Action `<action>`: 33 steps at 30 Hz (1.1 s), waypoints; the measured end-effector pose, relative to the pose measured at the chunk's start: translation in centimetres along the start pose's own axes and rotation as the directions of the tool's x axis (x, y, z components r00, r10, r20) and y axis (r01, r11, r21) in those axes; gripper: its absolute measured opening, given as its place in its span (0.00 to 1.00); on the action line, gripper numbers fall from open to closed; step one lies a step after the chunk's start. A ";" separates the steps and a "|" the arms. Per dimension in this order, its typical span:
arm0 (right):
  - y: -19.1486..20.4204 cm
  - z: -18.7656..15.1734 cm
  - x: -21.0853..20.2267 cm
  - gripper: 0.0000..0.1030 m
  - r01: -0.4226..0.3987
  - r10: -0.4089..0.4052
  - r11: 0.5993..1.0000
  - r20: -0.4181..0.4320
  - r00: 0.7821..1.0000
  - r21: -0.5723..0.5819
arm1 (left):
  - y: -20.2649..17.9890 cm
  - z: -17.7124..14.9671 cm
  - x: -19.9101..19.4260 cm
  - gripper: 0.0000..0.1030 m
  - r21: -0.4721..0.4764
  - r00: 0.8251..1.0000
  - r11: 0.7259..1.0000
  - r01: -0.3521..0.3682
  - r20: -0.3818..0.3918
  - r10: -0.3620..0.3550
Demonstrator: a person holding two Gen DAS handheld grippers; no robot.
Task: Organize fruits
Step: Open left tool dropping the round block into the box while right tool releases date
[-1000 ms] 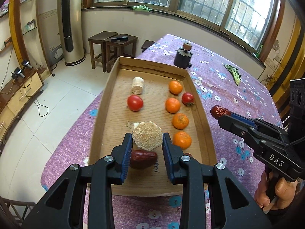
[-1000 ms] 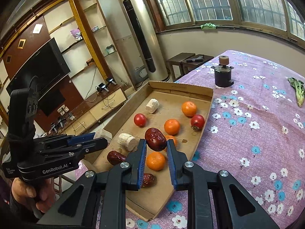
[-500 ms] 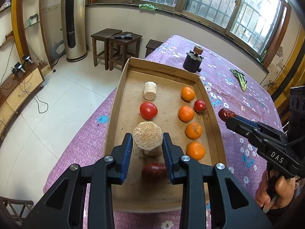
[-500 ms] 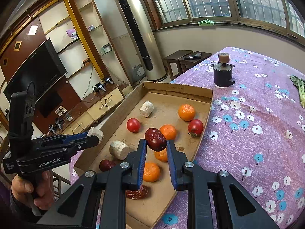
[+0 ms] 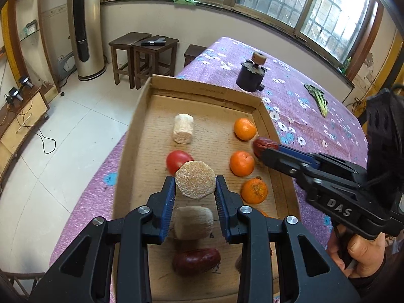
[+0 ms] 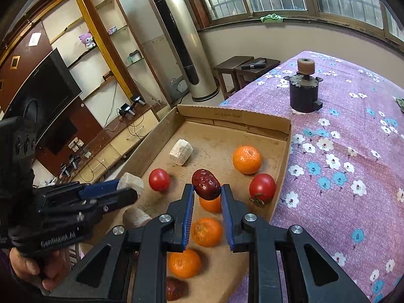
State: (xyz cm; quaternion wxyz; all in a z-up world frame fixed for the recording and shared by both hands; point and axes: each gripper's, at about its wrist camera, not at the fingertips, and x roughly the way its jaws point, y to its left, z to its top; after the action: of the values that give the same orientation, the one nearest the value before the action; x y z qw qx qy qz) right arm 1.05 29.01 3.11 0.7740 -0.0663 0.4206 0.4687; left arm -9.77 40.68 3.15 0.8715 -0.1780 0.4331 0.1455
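Left wrist view: the left gripper (image 5: 195,185) is clenching a pale, octagonal-faced chunk of fibrous cane (image 5: 195,183) between its blue pads, holding it clear above the shallow brown cardboard tray (image 5: 205,89); directly beneath are lying a second pale cane chunk (image 5: 193,222) and a dark red wrinkled jujube (image 5: 196,261), while a third cane chunk (image 5: 183,128) is resting nearer the far wall and a red tomato (image 5: 176,161) is partly showing behind the held piece; three orange mandarins (image 5: 242,163) are forming a line down the tray's right side, which suggests sorting by kind into columns. The right gripper (image 5: 262,149) is entering from the right, gripping another dark red jujube (image 5: 265,144) at its tip over the tray's right edge.

Right wrist view: the right gripper (image 6: 207,189) is closing tightly on its jujube (image 6: 205,184), carrying it above the mandarin column (image 6: 246,159); a second red tomato (image 6: 262,186) is sitting against the right wall; a jujube (image 6: 174,289) is lying at the near end, probably marking the intended resting area, though that corner is partly hidden. The left gripper (image 6: 127,189) is showing at left with its cane chunk (image 6: 131,181) grasped. Both items are being held aloft, apparently pending placement beside their like.
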 end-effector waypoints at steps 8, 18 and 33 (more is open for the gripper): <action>2.4 -0.1 2.9 0.21 -0.031 0.026 0.997 -0.064 0.998 -0.075 | 1.2 -0.7 1.5 0.28 -0.018 0.999 0.999 -0.030 -0.037 0.030; 2.5 -0.2 3.8 0.25 -0.033 0.024 0.996 -0.101 0.995 -0.087 | 1.2 -1.2 1.7 0.51 -0.021 0.996 0.997 -0.079 -0.036 0.078; 0.9 -1.2 1.1 0.37 -0.047 0.043 0.998 -0.088 0.995 -0.048 | 0.3 -3.5 -0.3 0.59 0.011 0.995 0.995 -0.094 -0.020 0.094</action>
State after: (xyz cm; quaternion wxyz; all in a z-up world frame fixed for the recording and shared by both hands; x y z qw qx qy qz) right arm -0.11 29.61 1.79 0.7422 -0.0964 0.4435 0.4931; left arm -12.52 39.37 1.34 0.8600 -0.1547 0.4508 0.1826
